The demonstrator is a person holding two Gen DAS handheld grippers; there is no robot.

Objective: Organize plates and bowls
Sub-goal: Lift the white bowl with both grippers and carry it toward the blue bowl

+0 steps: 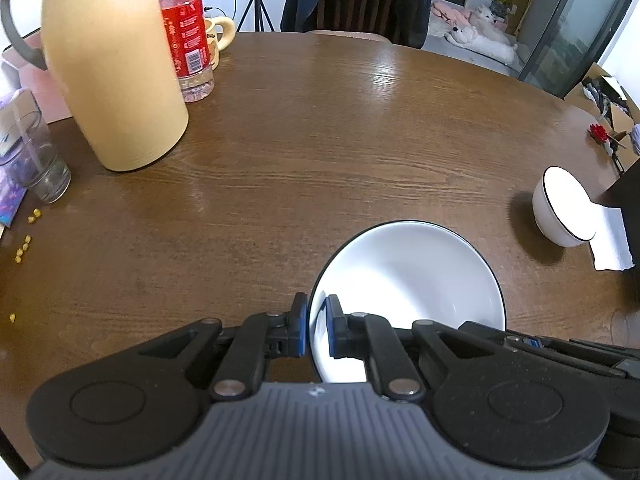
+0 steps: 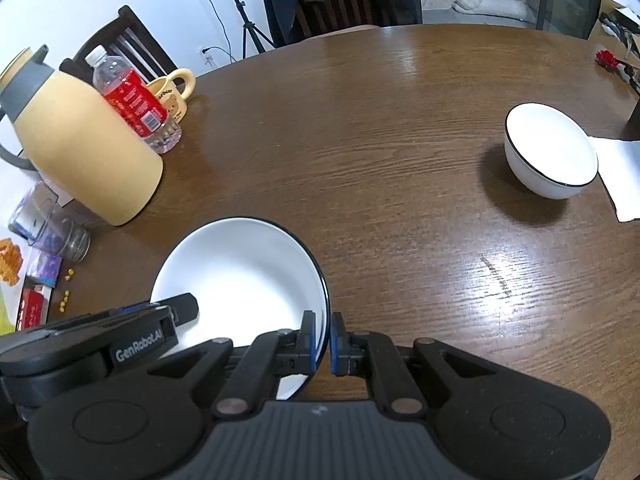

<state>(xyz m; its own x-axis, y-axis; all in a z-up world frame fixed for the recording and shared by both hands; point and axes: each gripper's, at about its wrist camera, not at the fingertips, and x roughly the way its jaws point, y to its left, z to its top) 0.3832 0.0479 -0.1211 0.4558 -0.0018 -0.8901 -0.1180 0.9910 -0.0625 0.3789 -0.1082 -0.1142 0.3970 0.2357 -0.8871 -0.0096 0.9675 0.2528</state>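
A white plate with a thin black rim (image 1: 408,280) (image 2: 244,276) hangs above the brown wooden table, held by both grippers. My left gripper (image 1: 317,330) is shut on the plate's left rim. My right gripper (image 2: 322,342) is shut on its right rim. The left gripper's body (image 2: 92,348) shows at the plate's far side in the right wrist view. A white bowl with a black rim (image 1: 562,208) (image 2: 550,150) stands on the table to the right, apart from the plate.
A yellow thermos jug (image 1: 110,68) (image 2: 80,148), a red-labelled bottle (image 1: 186,36), a yellow mug (image 2: 172,94) and a glass (image 1: 38,164) stand at the left. A white napkin (image 2: 622,172) lies beside the bowl. Small yellow bits (image 1: 24,244) dot the left edge.
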